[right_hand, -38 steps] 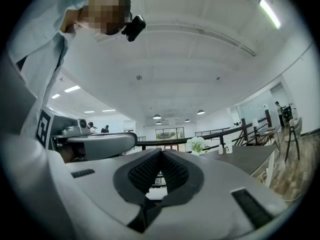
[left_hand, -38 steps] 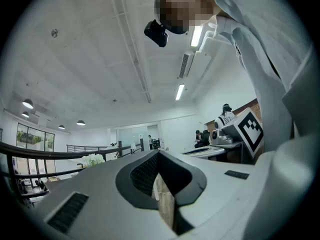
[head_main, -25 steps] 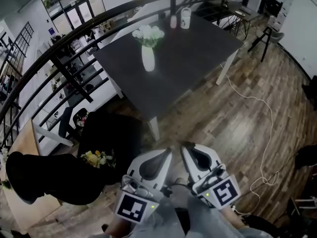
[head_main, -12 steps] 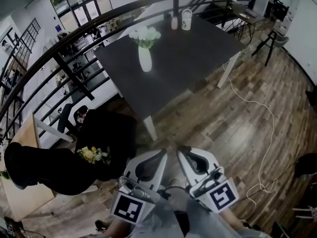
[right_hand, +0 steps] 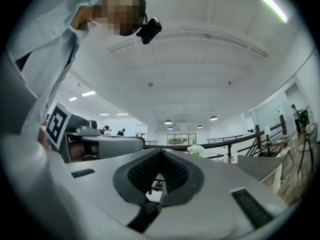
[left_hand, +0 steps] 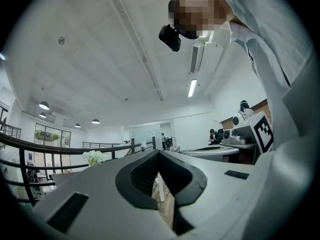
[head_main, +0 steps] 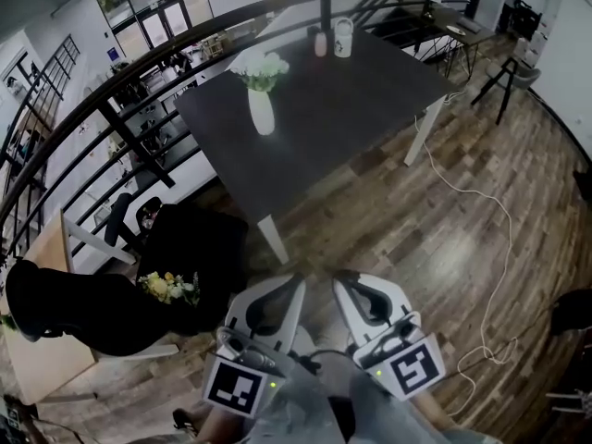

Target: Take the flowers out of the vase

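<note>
Left gripper (head_main: 285, 290) and right gripper (head_main: 351, 286) closed, empty, far from the flowers (head_main: 259, 67) in the vase (head_main: 262, 115)

Ahead of my jaws, a dark worktop (head_main: 370, 81) stands on a wood-plank floor (head_main: 435, 248); a black railing (head_main: 185, 33) curves beyond, under a white ceiling (right_hand: 200, 69).

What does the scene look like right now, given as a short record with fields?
flowers: white bunch, standing in the vase
vase: white, upright on the dark table
left tool: shut, empty, well short of the table
right tool: shut, empty, beside the left tool
also on table: white container and pinkish bottle at the far edge
task state: flowers not yet taken out
</note>
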A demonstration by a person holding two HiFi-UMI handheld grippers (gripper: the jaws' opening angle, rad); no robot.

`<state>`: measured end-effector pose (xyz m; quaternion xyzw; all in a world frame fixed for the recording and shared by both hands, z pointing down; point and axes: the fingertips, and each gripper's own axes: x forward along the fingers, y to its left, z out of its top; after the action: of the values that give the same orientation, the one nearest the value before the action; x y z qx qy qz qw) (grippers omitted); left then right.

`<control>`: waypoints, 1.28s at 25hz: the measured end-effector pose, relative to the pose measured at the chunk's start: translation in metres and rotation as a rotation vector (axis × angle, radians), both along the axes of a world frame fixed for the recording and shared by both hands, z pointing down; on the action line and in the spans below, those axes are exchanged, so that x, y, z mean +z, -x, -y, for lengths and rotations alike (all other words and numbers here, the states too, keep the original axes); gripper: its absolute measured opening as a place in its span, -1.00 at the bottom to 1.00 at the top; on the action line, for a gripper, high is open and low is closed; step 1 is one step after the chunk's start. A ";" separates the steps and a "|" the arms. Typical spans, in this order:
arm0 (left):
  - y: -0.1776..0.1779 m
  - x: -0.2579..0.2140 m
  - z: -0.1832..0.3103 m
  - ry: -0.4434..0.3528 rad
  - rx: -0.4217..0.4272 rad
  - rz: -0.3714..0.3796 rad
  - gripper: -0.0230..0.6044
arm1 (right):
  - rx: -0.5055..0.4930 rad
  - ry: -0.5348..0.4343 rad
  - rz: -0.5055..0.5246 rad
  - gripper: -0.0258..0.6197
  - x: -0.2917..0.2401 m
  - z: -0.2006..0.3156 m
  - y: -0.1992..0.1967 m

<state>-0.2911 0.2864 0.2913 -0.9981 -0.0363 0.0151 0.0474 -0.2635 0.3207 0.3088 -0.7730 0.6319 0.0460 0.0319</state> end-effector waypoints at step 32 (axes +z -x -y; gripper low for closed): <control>-0.172 -0.004 0.146 0.018 0.003 -0.044 -0.92 | 0.000 0.035 0.013 -0.92 0.008 0.138 -0.171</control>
<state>-0.1193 0.1406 0.2870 -0.9979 -0.0363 0.0376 0.0390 -0.0929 0.1827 0.3171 -0.7737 0.6325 0.0299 0.0225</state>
